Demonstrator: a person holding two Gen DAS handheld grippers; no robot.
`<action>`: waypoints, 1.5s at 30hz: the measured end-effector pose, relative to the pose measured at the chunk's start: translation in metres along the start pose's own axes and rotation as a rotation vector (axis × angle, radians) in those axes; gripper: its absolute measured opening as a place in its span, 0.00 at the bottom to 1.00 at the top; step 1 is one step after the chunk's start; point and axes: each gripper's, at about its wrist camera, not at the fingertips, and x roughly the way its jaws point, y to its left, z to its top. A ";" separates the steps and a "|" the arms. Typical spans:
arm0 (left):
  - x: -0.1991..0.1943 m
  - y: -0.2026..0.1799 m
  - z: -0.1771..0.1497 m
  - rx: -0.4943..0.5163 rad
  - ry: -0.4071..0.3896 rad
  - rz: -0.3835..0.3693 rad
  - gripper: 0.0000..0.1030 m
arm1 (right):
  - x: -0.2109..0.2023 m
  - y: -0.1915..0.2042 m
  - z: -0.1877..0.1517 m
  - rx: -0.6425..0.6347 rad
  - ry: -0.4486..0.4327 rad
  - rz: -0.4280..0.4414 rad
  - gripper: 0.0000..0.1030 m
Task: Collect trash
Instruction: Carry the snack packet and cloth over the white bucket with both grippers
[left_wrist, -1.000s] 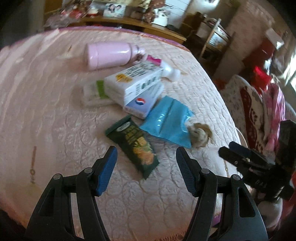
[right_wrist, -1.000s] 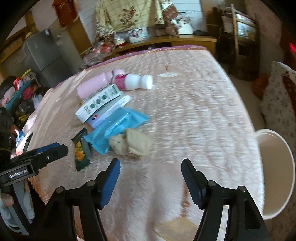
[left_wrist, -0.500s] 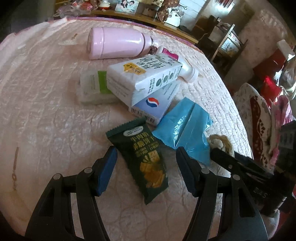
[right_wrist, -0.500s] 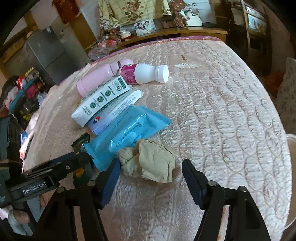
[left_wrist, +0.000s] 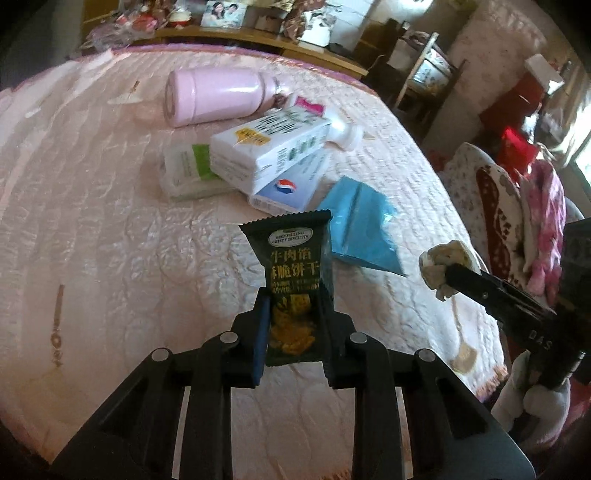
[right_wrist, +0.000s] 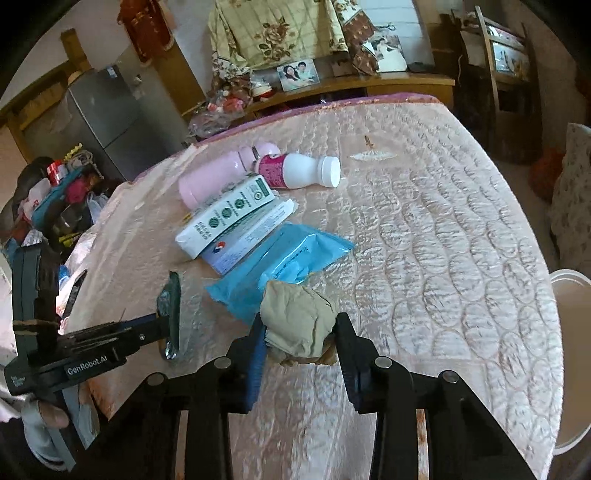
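A dark green biscuit wrapper (left_wrist: 291, 254) stands up between the pads of my left gripper (left_wrist: 293, 306), whose jaws are closing and press on its lower half. It is raised off the pink quilted table (left_wrist: 110, 240). From the right wrist view the wrapper (right_wrist: 171, 306) shows edge-on in the left gripper (right_wrist: 168, 325). My right gripper (right_wrist: 299, 332) has its jaws closing on a crumpled beige paper wad (right_wrist: 295, 321), pads pressing both sides. In the left wrist view that wad (left_wrist: 443, 258) hangs at the tip of the right gripper (left_wrist: 448, 273).
A blue plastic bag (right_wrist: 284, 266) lies just beyond the wad. Farther back lie a white carton (left_wrist: 269, 155), a Pepsi box (left_wrist: 288, 188), a tissue pack (left_wrist: 184, 170), a pink flask (left_wrist: 218, 96) and a white bottle (right_wrist: 299, 171). A white bin (right_wrist: 570, 362) stands off the table's right edge.
Both grippers moved in over their items and closed. The left one took hold of the green wrapper and tipped it up; the right one took hold of the beige wad.
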 end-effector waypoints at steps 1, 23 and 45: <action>-0.003 -0.004 -0.001 0.010 -0.001 -0.005 0.21 | -0.004 0.000 -0.002 0.002 -0.004 0.001 0.34; -0.002 -0.113 -0.007 0.202 0.014 -0.123 0.21 | -0.080 -0.054 -0.018 0.095 -0.104 -0.091 0.34; 0.040 -0.220 -0.006 0.361 0.066 -0.187 0.21 | -0.133 -0.146 -0.053 0.217 -0.127 -0.235 0.34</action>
